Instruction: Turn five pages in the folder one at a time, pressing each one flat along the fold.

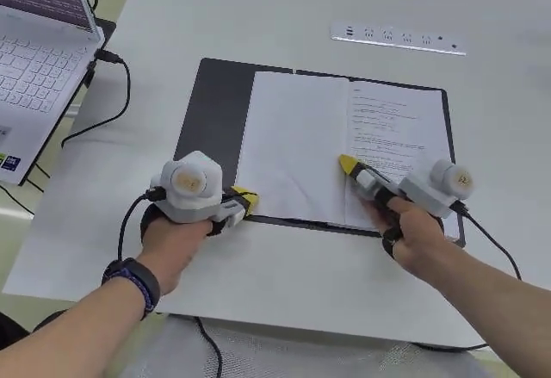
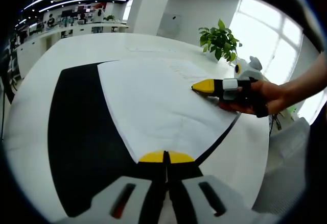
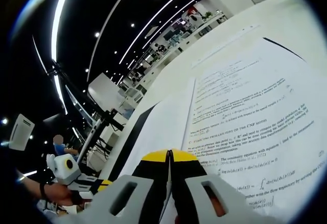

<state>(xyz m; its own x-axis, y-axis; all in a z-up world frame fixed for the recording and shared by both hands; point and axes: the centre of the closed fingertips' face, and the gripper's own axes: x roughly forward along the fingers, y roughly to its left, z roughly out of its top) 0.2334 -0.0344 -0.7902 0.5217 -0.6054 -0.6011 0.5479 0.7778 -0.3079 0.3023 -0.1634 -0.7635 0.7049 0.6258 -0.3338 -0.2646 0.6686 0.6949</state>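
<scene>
Left hand-held gripper (image 1: 244,199), jaws together, sits at the near edge of the folder (image 1: 215,102) lying open on the table (image 1: 258,16). Right hand-held gripper (image 1: 349,165), also closed, is on the fold. The pages (image 1: 293,137) look thin and limp — lift by a free corner.

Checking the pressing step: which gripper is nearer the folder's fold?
Right. The right gripper rests at the fold; the left gripper sits at the blank page, lower outer corner.

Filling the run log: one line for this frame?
folder: open | left gripper: shut, at blank page corner | right gripper: shut, tip on fold
</scene>
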